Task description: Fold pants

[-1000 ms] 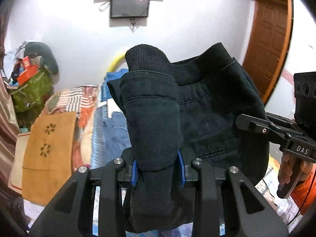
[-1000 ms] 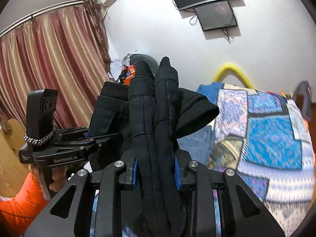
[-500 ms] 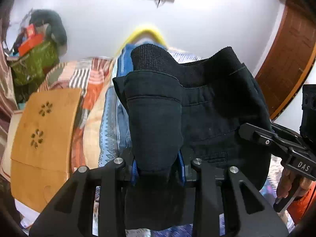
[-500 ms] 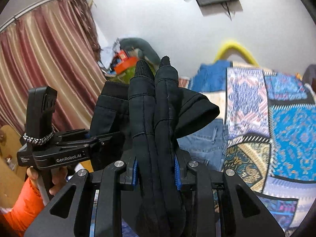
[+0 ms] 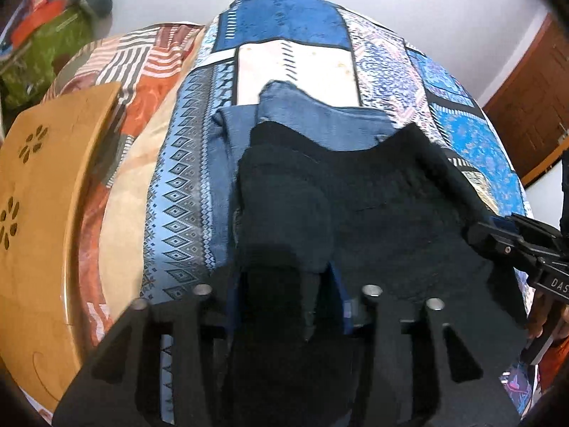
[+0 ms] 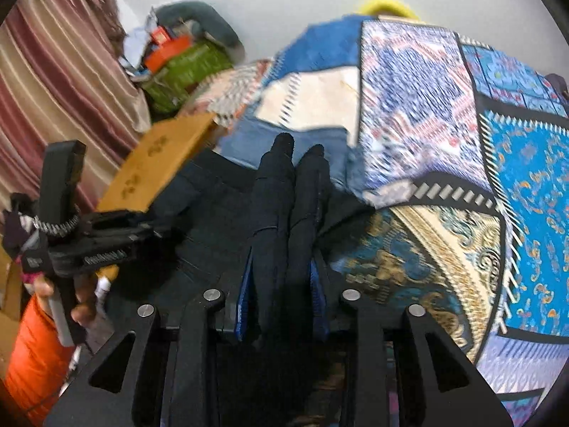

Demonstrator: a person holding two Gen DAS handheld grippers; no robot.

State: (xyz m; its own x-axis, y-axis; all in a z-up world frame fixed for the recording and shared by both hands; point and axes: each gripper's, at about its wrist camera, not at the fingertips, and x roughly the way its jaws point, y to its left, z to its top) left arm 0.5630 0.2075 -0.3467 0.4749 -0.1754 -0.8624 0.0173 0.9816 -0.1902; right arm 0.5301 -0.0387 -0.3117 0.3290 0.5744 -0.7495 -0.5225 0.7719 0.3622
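Both grippers have tipped down from the wall toward the bed (image 5: 185, 163). Left gripper (image 5: 284, 291) and right gripper (image 6: 282, 284) each have fingers clamped on a bunched fold of the black pants (image 5: 384, 213), which stretch sideways between them, beyond the fingertips. Folded blue jeans (image 5: 320, 117) lie further ahead. Neither hand seems nearer.

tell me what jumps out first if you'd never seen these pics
The black pants fill the middle of both views, a bunched fold clamped in the left tongs and another in the right tongs. Under them spreads a bright blue patchwork bedspread, with blue jeans lying just beyond the pants. A tan wooden board sits off to the left.
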